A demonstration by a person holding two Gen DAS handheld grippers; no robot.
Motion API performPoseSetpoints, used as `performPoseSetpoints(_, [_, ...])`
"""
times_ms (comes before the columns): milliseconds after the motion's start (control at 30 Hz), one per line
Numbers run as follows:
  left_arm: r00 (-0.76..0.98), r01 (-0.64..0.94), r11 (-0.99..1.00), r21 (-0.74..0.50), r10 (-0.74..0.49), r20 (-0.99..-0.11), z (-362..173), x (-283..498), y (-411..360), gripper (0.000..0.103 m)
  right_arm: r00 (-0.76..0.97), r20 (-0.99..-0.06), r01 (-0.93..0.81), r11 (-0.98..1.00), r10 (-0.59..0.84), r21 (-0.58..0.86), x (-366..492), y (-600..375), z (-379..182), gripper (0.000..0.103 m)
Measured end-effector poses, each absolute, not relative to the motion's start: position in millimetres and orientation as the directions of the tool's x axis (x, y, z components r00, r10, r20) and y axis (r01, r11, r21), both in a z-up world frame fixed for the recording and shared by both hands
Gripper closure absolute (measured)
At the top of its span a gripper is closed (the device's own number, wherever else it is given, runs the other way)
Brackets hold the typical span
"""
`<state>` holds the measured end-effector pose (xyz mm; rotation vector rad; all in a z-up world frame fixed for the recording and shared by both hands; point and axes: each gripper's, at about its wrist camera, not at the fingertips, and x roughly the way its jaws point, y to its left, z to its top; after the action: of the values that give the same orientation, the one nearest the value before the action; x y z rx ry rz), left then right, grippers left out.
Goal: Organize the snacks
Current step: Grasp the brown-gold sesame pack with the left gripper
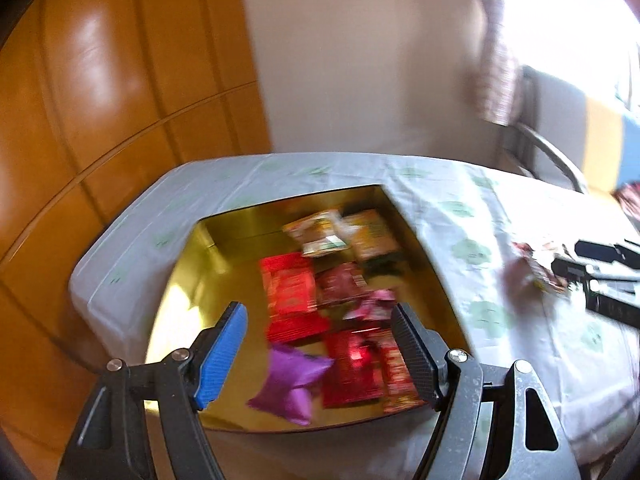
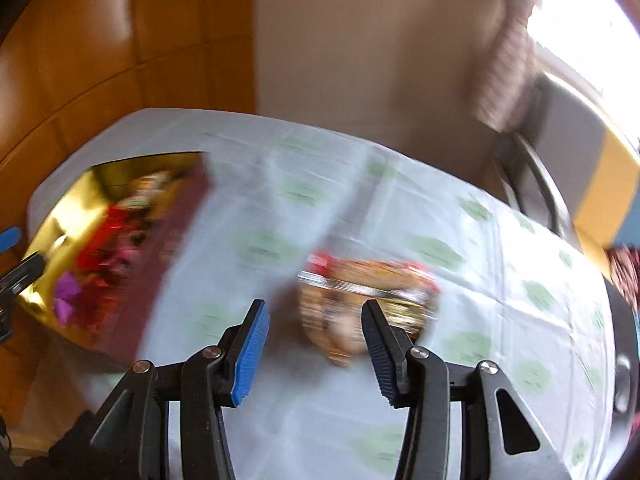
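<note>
A gold-lined box [image 1: 236, 220] stands on the table's left part and holds several snack packets: red ones [image 1: 288, 292], yellowish ones [image 1: 344, 232] and a purple one [image 1: 294, 384]. My left gripper [image 1: 318, 312] hovers open over the box. The purple packet lies below, between the fingers in the picture, and no pad touches it. In the right wrist view a blurred red and orange snack packet [image 2: 368, 292] lies on the tablecloth. My right gripper [image 2: 314, 306] is open just on its near side, gripping nothing. The box [image 2: 176, 240] shows its maroon outer wall at left.
A pale tablecloth with green prints [image 2: 280, 248] covers the table. Wooden panelled doors [image 1: 100, 100] stand left of it, and a metal-framed chair [image 2: 536, 184] is behind its far right corner. A dark rounded object [image 2: 624, 360] sits at the right edge.
</note>
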<state>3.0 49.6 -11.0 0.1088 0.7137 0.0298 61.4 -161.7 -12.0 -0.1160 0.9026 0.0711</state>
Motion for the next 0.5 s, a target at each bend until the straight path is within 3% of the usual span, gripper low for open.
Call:
performPoseSetpoints(267, [0.727, 0.214, 0.974, 0.077, -0.106, -0.679, -5.1, 11.6, -8.0, 0.028, 0.524, -0.841, 0.059, 0.991, -0.135, -0.122, 65.9, -269.2, -25.0, 0.054])
performPoseSetpoints(367, [0.692, 0.271, 0.962, 0.035, -0.169, -0.702, -2.9, 20.5, -30.5, 0.028, 0.492, -0.858, 0.095, 0.988, -0.151, -0.119, 64.1, -295.6, -36.0, 0.054])
performPoseSetpoints(500, [0.671, 0.371, 0.925, 0.083, -0.206, -0.712, -3.5, 30.0, -71.6, 0.028, 0.454, -0.884, 0.152, 0.987, -0.114, -0.049, 57.3, -322.2, -51.5, 0.054])
